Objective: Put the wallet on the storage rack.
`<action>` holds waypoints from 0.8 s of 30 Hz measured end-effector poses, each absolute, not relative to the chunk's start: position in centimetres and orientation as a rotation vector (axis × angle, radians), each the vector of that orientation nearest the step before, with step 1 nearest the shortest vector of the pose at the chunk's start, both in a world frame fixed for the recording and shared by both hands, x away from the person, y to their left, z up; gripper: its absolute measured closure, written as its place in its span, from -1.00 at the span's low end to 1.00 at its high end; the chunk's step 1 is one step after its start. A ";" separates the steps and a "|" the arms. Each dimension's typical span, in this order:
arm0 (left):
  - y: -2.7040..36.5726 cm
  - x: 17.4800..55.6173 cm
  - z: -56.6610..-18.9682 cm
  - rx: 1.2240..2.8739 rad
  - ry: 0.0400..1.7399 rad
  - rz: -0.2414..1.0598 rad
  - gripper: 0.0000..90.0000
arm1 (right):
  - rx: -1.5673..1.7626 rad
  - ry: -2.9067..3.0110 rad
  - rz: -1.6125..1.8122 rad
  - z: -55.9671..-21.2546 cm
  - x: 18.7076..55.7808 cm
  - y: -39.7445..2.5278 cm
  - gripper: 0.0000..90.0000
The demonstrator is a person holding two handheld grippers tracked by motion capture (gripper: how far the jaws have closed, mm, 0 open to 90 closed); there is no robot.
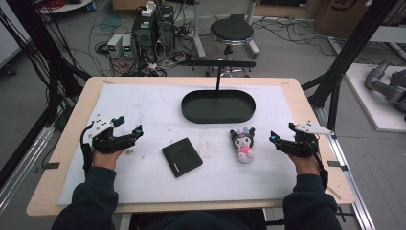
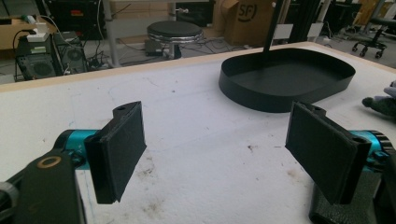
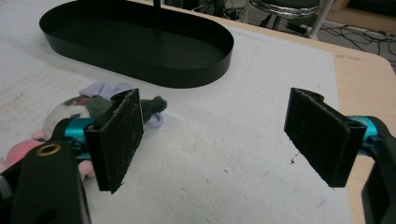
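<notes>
Left gripper (image 1: 128,125) spread wide, empty, low over white mat (image 1: 143,103). Right gripper (image 1: 282,135) also spread, empty, just right of plush toy (image 1: 243,144). Black case (image 1: 181,156) between both grippers; oval tray (image 1: 218,106) farther back.

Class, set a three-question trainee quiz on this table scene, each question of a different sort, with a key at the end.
1. True or false: the plush toy lies inside the black oval tray.
2. Which claw is nearer the plush toy? A. left claw B. right claw
3. Fill in: the flat black case lies between the left claw and the ____.

Key
1. False: it lies on the white mat, in front of the tray.
2. B.
3. Plush toy.
</notes>
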State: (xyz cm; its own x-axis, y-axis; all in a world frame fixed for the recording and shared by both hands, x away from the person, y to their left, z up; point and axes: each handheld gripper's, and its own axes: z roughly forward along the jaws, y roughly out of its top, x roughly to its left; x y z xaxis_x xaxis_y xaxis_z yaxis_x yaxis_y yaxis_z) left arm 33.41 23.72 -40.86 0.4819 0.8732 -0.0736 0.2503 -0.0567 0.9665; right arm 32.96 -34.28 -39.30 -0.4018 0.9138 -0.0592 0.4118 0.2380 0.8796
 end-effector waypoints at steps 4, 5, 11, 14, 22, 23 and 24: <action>23.7 33.5 -40.9 1.584 1.008 0.678 -0.56 | 1.215 1.928 1.098 -39.3 32.9 -34.3 -0.55; 23.7 33.5 -40.9 1.584 1.008 0.678 -0.56 | 1.217 1.925 1.098 -39.3 32.9 -34.3 -0.55; 23.7 33.6 -40.9 1.577 1.017 0.671 -0.55 | 1.220 1.924 1.102 -39.4 33.0 -34.4 -0.55; 23.6 33.3 -40.8 1.580 1.013 0.671 -0.55 | 1.223 1.926 1.103 -39.4 33.0 -34.4 -0.55; 23.2 33.2 -40.9 1.609 0.978 0.643 -0.47 | 1.211 1.944 1.095 -39.4 33.1 -33.8 -0.55; 23.1 33.2 -40.9 1.617 0.971 0.631 -0.46 | 1.208 1.949 1.090 -39.4 33.1 -33.7 -0.55; 22.9 33.1 -41.0 1.630 0.956 0.611 -0.44 | 1.210 1.948 1.089 -39.5 33.0 -33.7 -0.55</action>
State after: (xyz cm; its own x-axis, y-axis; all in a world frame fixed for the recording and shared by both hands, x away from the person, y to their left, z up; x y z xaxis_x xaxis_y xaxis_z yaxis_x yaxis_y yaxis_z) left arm 33.14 22.88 -40.95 0.5418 0.8361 -0.0860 0.2731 -0.0783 0.9588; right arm 33.02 -33.66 -39.47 -0.4095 0.9102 -0.0619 0.4238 0.2499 0.8706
